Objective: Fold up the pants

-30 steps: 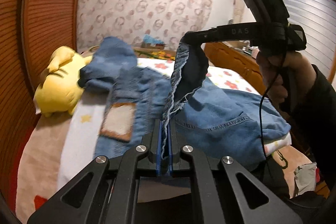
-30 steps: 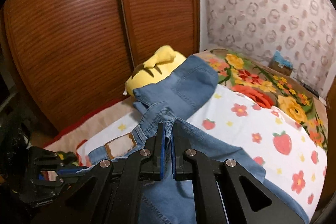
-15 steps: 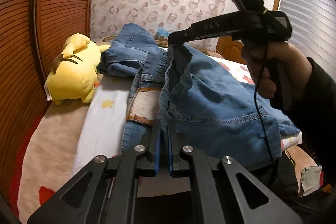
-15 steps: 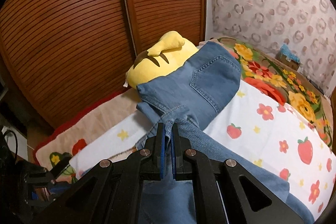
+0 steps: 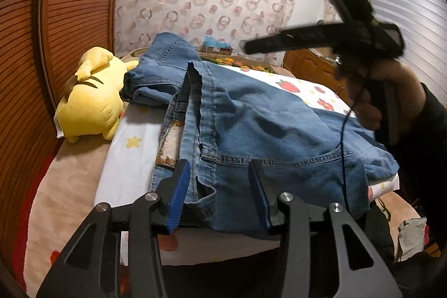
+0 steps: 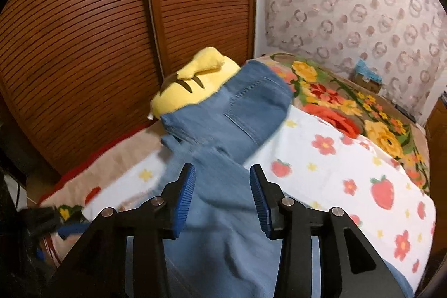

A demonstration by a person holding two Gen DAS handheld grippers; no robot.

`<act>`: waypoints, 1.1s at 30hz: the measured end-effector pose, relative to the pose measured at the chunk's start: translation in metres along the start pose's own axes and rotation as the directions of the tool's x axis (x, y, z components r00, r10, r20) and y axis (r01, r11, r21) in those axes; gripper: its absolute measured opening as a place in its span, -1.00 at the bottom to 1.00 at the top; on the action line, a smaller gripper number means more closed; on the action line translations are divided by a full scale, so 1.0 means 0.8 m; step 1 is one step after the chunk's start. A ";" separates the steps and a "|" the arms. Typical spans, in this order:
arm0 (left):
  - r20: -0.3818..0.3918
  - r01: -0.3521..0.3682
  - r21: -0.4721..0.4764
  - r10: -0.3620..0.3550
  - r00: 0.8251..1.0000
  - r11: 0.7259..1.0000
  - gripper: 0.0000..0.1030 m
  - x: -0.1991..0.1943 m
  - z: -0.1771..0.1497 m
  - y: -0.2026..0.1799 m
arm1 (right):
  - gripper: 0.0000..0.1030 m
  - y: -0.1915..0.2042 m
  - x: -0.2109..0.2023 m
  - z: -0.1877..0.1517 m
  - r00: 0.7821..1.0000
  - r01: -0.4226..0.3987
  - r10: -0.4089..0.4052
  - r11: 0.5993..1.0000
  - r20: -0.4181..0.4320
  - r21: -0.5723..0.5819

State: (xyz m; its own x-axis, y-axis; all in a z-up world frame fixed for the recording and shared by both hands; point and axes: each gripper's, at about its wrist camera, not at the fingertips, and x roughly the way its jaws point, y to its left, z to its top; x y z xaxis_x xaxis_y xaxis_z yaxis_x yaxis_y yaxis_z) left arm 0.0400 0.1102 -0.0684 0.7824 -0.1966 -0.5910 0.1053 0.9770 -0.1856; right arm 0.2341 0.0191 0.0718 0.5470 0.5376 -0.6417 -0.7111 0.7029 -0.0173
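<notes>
Left wrist view: my left tool [image 5: 220, 196], opening, releases the blue denim pants [image 5: 251, 124], whose length runs rightward past my opening right tool [image 5: 293, 39].

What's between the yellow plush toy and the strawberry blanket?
The blue jeans lie between the yellow plush toy and the strawberry blanket, clearest in the right wrist view.

Dim warm light, motion-blurred fisheye

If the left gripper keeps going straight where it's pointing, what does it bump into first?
Most likely the jeans: the left gripper, its jaws opening, points down at the denim lying on the bed, with the fabric already between its fingers.
</notes>
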 end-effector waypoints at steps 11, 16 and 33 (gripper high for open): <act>-0.052 -0.030 0.012 0.031 0.998 0.999 -0.33 0.030 -0.011 -0.006 | -0.18 -0.072 -0.105 -0.098 0.995 0.089 -0.093 0.987 0.024 0.137; -0.092 -0.062 0.002 0.062 0.994 0.998 -0.33 0.043 -0.017 -0.002 | -0.18 -0.094 -0.170 -0.125 0.985 0.157 -0.167 0.972 0.047 0.173; -0.050 -0.113 0.050 0.116 0.992 0.992 -0.93 0.013 -0.017 -0.003 | -0.18 -0.100 -0.222 -0.220 0.972 0.233 -0.232 0.945 -0.032 0.228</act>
State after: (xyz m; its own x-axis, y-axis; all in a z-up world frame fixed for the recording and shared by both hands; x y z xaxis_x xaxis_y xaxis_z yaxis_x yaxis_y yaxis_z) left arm 0.0396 0.1046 -0.0848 0.7577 -0.0859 -0.6469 0.0462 0.9959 -0.0782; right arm 0.1160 -0.2151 0.0522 0.6823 0.3448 -0.6447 -0.4441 0.8959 0.0091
